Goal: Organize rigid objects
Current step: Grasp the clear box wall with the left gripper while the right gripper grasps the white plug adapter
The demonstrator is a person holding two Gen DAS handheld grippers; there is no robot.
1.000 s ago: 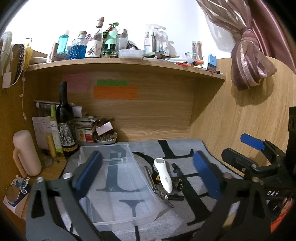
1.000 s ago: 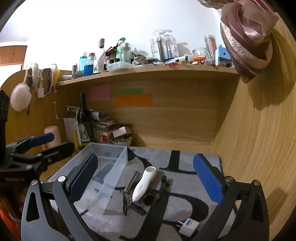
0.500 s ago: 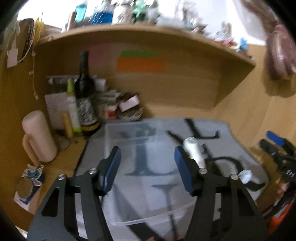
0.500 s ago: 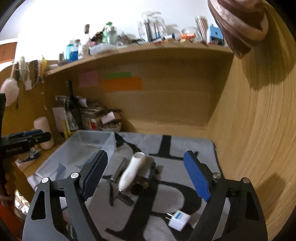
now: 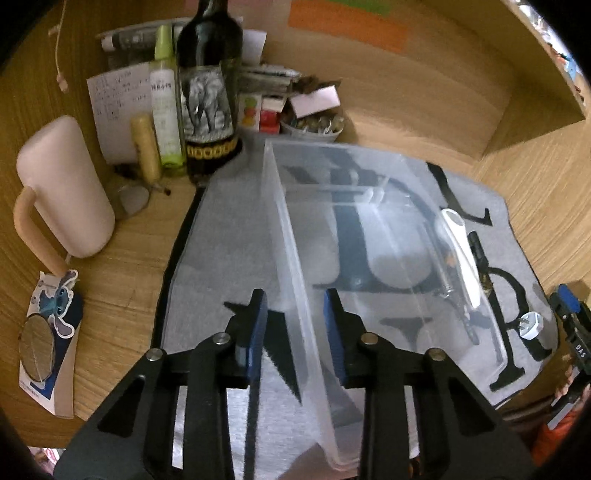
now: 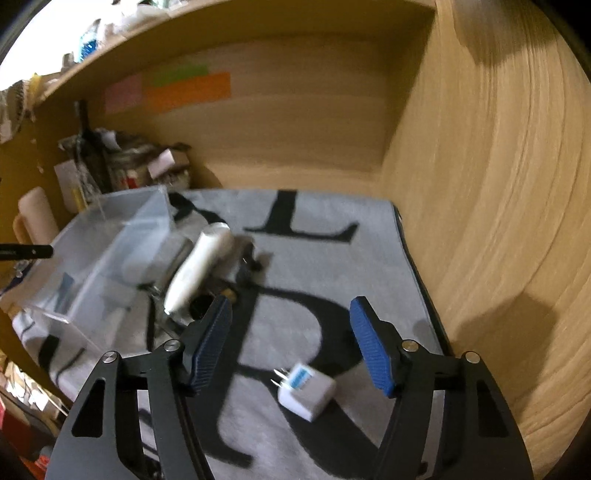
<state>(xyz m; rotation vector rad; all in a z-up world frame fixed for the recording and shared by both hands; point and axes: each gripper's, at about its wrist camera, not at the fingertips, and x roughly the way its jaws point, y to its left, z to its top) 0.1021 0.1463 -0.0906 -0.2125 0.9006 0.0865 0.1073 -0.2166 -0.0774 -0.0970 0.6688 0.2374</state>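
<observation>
Both hand-held grippers have dropped low since the earlier frame: left hand-held gripper (image 5: pixel 294 325) now straddles the near-left wall of the clear bin (image 5: pixel 384 236), jaws narrowed but not visibly clamped. Right hand-held gripper (image 6: pixel 291 341), jaws apart, hovers over the white plug adapter (image 6: pixel 307 392), which lies on the mat between and just near of its fingertips. Best lower squarely, then close across its flat sides.

Wine bottle (image 5: pixel 208 92): upper left, upright, elephant label.
Pink jug (image 5: pixel 64 188): left edge, on wooden desk.
Orange note (image 5: pixel 347 24): top, on back panel.
Round mirror (image 5: pixel 36 347): lower left.
</observation>
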